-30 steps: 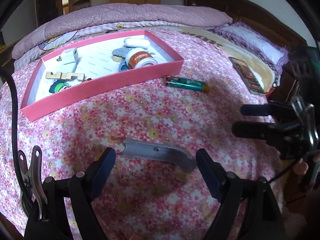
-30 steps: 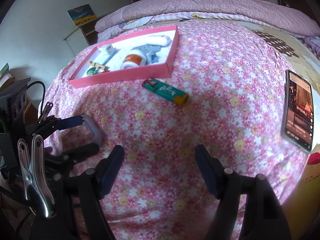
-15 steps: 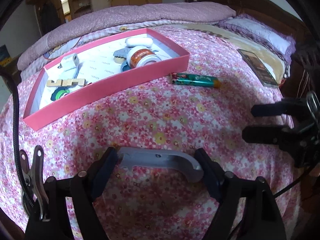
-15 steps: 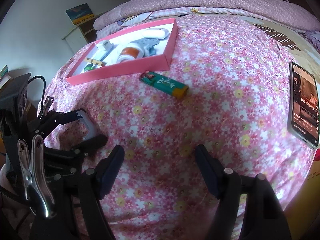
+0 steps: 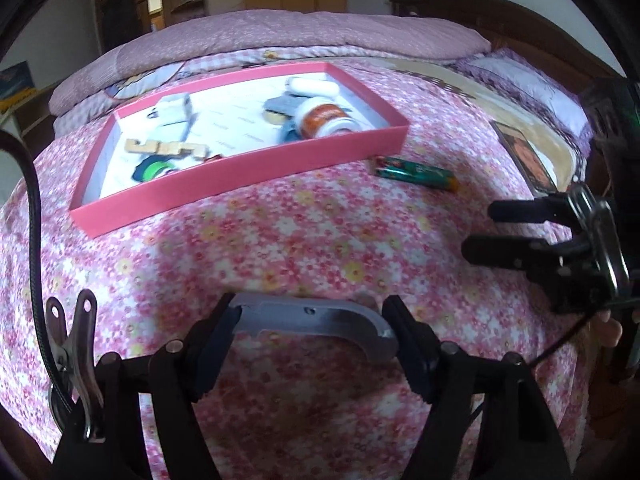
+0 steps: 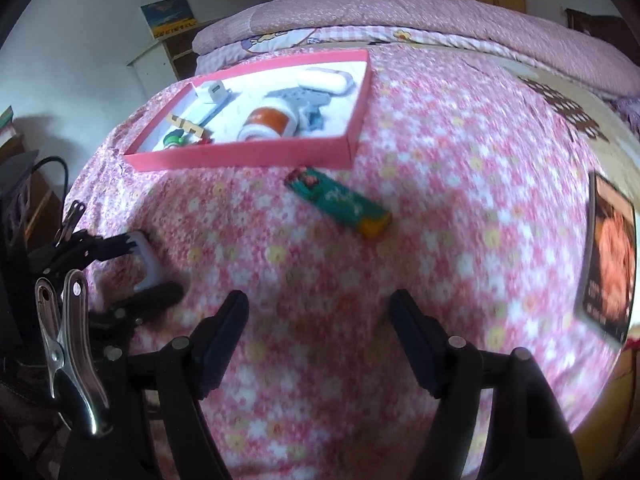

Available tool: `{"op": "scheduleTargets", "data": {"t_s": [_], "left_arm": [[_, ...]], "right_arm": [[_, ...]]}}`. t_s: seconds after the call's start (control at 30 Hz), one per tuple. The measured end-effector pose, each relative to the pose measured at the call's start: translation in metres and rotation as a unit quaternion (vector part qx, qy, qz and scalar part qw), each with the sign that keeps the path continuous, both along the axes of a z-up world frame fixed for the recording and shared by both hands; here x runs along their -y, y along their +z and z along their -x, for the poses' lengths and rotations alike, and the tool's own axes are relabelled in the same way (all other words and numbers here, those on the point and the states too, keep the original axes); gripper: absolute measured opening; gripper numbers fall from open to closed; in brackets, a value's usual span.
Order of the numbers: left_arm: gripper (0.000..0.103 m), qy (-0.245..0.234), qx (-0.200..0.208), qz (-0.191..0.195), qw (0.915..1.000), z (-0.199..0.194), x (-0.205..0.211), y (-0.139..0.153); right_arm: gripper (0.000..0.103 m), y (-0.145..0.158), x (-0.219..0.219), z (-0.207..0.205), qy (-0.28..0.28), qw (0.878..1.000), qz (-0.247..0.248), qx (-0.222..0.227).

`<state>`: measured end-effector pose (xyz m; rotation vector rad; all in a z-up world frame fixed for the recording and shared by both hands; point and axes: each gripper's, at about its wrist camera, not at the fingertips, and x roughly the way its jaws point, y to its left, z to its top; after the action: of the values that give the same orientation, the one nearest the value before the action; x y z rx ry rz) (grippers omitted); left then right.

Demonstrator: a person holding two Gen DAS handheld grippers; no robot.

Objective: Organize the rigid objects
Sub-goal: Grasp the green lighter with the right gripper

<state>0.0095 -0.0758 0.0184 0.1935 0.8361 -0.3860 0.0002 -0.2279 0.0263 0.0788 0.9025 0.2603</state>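
A gray handle (image 5: 310, 320) lies on the bed (image 5: 320, 240), which has a pink flower sheet. The handle is long and flat, with a small hole in the middle and one end that bends down like a hook. It sits crosswise between the two fingers of the left gripper (image 5: 310, 334), and the fingers press on both of its ends. The right gripper (image 6: 318, 326) is open with nothing in it, only the sheet below. A green lighter (image 6: 338, 202) with an orange end lies on the sheet just in front of a pink box (image 6: 240, 158). In the box are a white bottle (image 6: 266, 122) with an orange label, a white case, a wooden piece and other small things. A phone (image 6: 610, 258) lies well off to the right
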Motion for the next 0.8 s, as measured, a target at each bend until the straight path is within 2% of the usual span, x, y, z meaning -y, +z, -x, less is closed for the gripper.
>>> {"op": "scheduleTargets", "data": {"t_s": [0.23,0.5,0.63,0.8], "left_arm": [[0.077,0.035,-0.006,0.02,0.9992,-0.006,-0.022,0.006],[0.077,0.05,-0.005,0.03,0.9983,-0.007,-0.032,0.011],[0.077,0.055,-0.005,0.032,0.9979,-0.007,-0.033,0.011],[0.077,0.059,-0.005,0.035,0.9976,-0.008,-0.035,0.012]], "right_arm": [[0.075,0.004,-0.006,-0.035,-0.003,0.998,0.064,0.023],[0.074,-0.004,-0.01,-0.061,0.012,0.998,0.062,0.027],[0.064,-0.003,-0.012,-0.059,0.016,0.998,0.051,0.035],[0.044,-0.002,-0.014,-0.053,0.021,0.998,0.046,0.036]]}}
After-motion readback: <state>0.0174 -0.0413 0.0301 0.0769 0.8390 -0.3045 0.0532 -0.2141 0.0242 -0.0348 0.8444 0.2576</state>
